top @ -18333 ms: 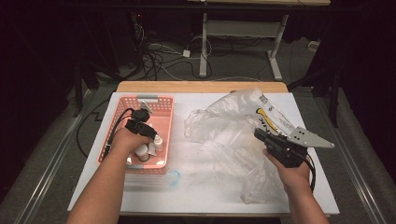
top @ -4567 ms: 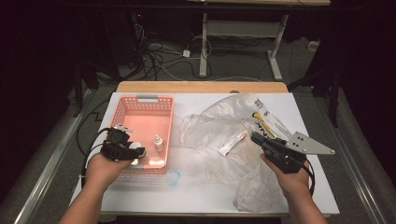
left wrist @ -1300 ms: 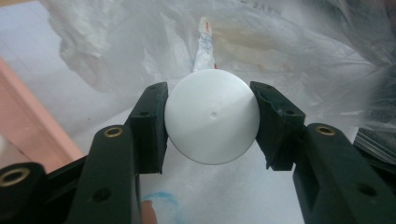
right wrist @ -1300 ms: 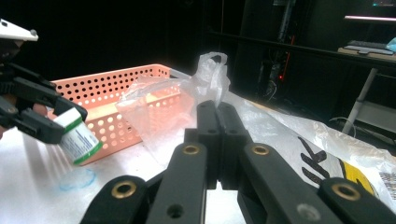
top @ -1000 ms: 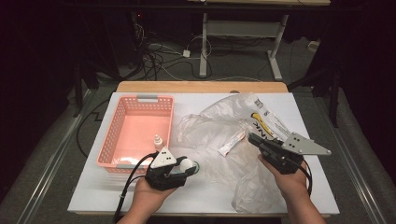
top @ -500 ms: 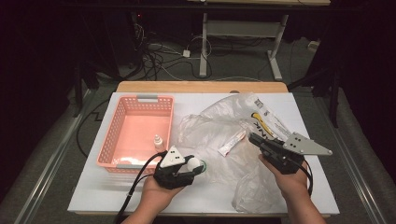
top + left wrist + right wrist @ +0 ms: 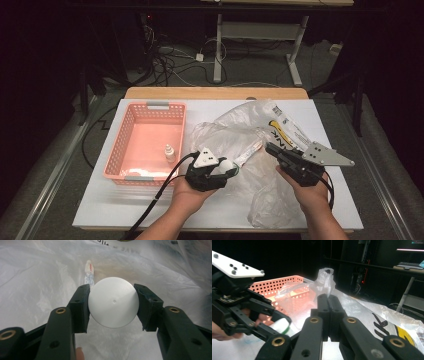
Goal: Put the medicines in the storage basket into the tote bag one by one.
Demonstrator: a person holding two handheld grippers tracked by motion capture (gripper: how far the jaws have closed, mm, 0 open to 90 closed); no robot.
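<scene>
My left gripper (image 7: pixel 231 167) is shut on a white round jar (image 7: pixel 226 165); in the left gripper view both pads press the sides of its domed lid (image 7: pixel 113 302). It hovers at the left edge of a clear plastic bag (image 7: pixel 240 130). A small white tube (image 7: pixel 89 273) lies inside the bag, beyond the jar. My right gripper (image 7: pixel 271 148) sits on the bag's right side with its jaws closed together (image 7: pixel 328 298). A fold of the bag (image 7: pixel 323 277) rises from their tips. The right gripper view also has the left gripper (image 7: pixel 279 327) and jar at lower left.
A pink perforated basket (image 7: pixel 120 150) stands at the left of the white table (image 7: pixel 125 205), with a small dropper bottle (image 7: pixel 170 152) upright in it. A printed packet (image 7: pixel 282 132) lies in the bag's far right part. Dark floor and cables lie beyond the table.
My left gripper has carried the white jar rightward from the basket's front corner to the bag's edge. The right gripper has stayed where it was.
</scene>
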